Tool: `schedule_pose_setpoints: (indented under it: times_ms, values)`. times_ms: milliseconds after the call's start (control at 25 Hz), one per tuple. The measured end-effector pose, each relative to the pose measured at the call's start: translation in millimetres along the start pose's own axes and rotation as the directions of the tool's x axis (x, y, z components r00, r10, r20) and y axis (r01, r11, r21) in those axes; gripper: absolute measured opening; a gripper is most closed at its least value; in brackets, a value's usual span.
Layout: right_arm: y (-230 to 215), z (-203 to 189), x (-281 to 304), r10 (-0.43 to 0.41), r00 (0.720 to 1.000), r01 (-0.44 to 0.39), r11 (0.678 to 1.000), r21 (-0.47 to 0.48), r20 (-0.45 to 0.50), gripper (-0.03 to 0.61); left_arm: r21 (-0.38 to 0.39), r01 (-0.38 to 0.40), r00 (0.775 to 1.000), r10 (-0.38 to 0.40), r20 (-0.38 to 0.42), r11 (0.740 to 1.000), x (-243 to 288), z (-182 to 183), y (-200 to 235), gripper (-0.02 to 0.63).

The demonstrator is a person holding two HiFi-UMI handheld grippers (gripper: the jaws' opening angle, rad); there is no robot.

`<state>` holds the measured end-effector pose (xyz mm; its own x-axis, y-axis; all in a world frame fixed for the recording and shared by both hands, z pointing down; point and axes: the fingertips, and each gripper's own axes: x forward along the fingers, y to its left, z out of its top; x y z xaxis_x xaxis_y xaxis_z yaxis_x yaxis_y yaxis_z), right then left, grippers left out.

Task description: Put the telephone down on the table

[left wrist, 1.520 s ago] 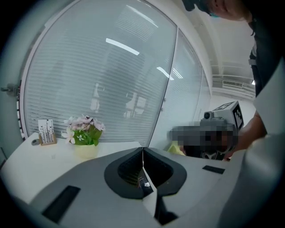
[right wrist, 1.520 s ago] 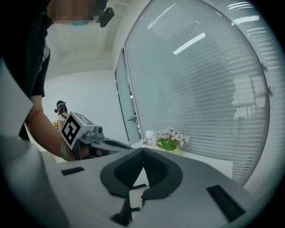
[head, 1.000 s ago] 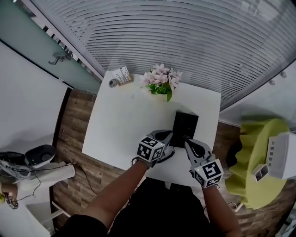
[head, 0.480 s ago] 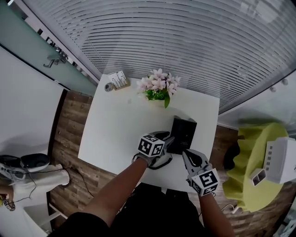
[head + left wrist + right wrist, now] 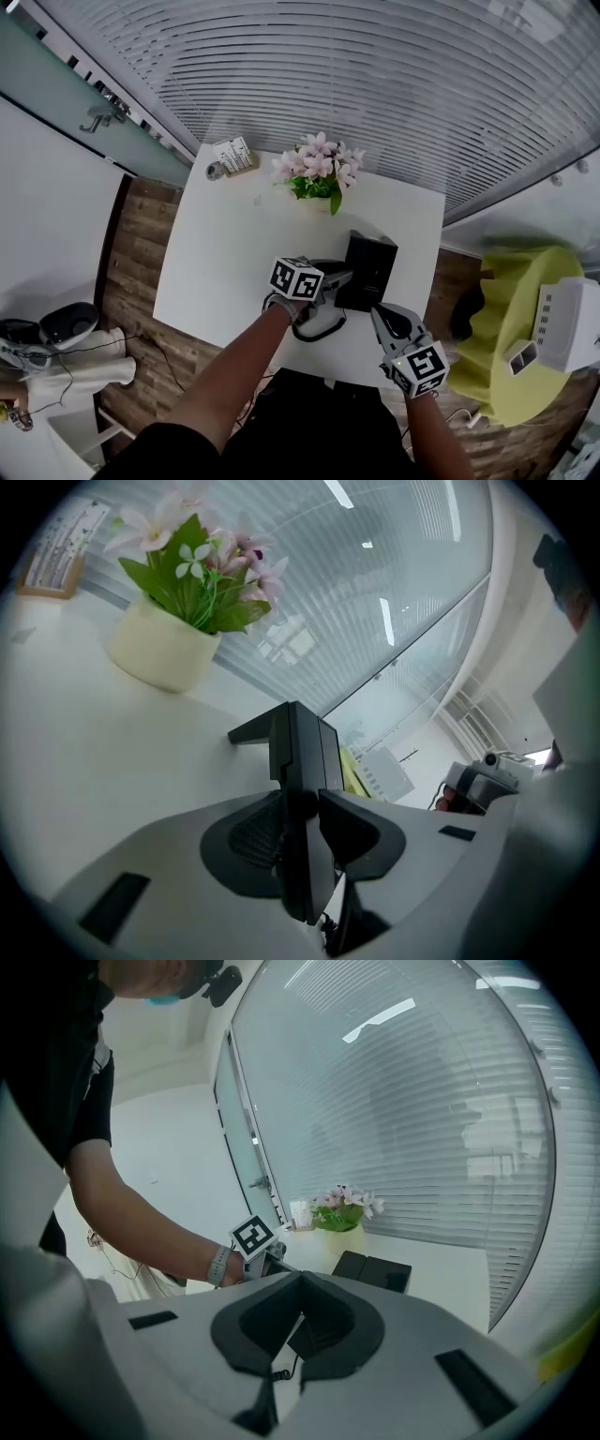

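The black telephone base [image 5: 367, 270] stands on the white table [image 5: 234, 253]. My left gripper [image 5: 337, 281] hangs low over the table just left of the base. In the left gripper view the black handset [image 5: 307, 874] stands edge-on between the jaws of the left gripper [image 5: 302, 799], with the base [image 5: 298, 738] right behind it. The jaws have just been opening and the pads sit slightly off the handset. Its coiled cord [image 5: 316, 335] loops on the table below the gripper. My right gripper [image 5: 382, 315] [image 5: 302, 1277] hovers near the table's front edge, shut and empty.
A pot of pink flowers [image 5: 317, 178] and a small card stand [image 5: 232, 155] sit at the table's far side, before a blind-covered glass wall. A yellow-green covered seat [image 5: 511, 319] and a white device [image 5: 567, 323] stand at the right. Wood floor lies to the left.
My left gripper has sunk toward the table beside the telephone base and rolled a little. The right gripper has stayed near the front edge.
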<state>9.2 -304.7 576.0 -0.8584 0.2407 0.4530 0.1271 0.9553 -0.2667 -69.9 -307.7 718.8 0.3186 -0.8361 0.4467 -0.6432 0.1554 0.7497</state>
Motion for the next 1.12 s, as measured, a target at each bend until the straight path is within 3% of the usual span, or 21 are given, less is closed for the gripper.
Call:
schedule_pose_setpoints:
  times_ms: [200,800,1120]
  values:
    - [-1.8,-3.5,0.0,-0.003,1.000,0.003,1.000,0.000,-0.012,0.021,-0.037,0.083,0.997,-0.083,-0.007,0.996,0.7,0.1,-1.3,0.098]
    - [0.8,-1.3,2.2,-0.013,1.000,0.013,1.000,0.000,-0.013,0.021,-0.016,0.070,0.998,-0.070,-0.008,0.997,-21.3,5.6,-18.4,0.081]
    - [10.5,15.5,1.0,-0.024,1.000,0.025,1.000,-0.015,0.017,0.021,0.012,0.123,0.992,-0.123,0.002,0.992,-40.2,10.5,-51.5,0.081]
